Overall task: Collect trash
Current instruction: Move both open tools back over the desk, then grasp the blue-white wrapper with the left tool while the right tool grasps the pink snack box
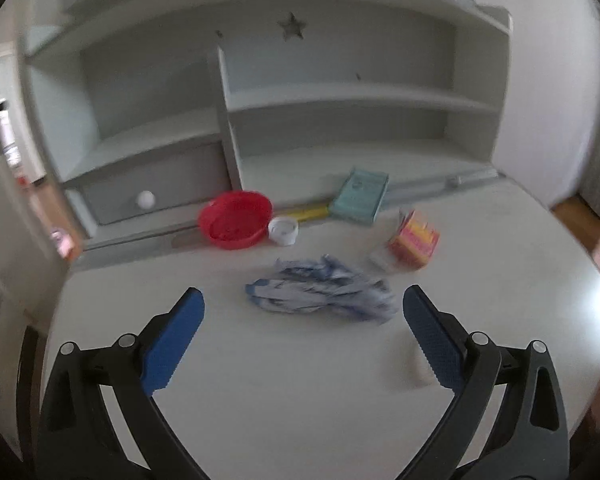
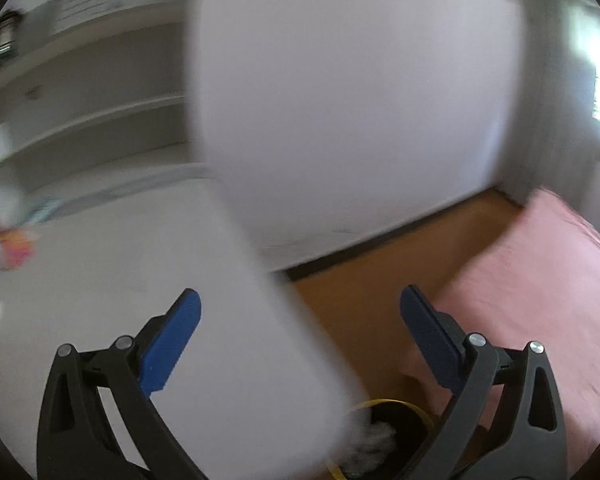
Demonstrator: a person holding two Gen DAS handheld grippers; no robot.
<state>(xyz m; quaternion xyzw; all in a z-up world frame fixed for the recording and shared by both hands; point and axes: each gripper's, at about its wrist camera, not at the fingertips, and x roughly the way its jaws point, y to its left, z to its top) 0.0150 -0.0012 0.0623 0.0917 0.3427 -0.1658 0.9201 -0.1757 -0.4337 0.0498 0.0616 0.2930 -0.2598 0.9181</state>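
While the crumpled blue-and-white wrapper [image 1: 320,290] lies mid-desk [image 1: 280,360], the left gripper [image 1: 303,304] hovers near it, jaws wide and empty. Farther off sit a red bowl [image 1: 236,218], white cap [image 1: 283,231] and teal book [image 1: 360,197]. The right gripper [image 2: 300,306], also wide, hangs over the desk's right edge.

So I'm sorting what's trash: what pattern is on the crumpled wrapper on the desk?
The crumpled wrapper is white with blue streaks, clearest in the left wrist view.

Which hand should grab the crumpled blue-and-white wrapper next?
Probably left: the left gripper is open, with the wrapper just ahead between its jaws. The right gripper points past the desk edge, toward the floor.
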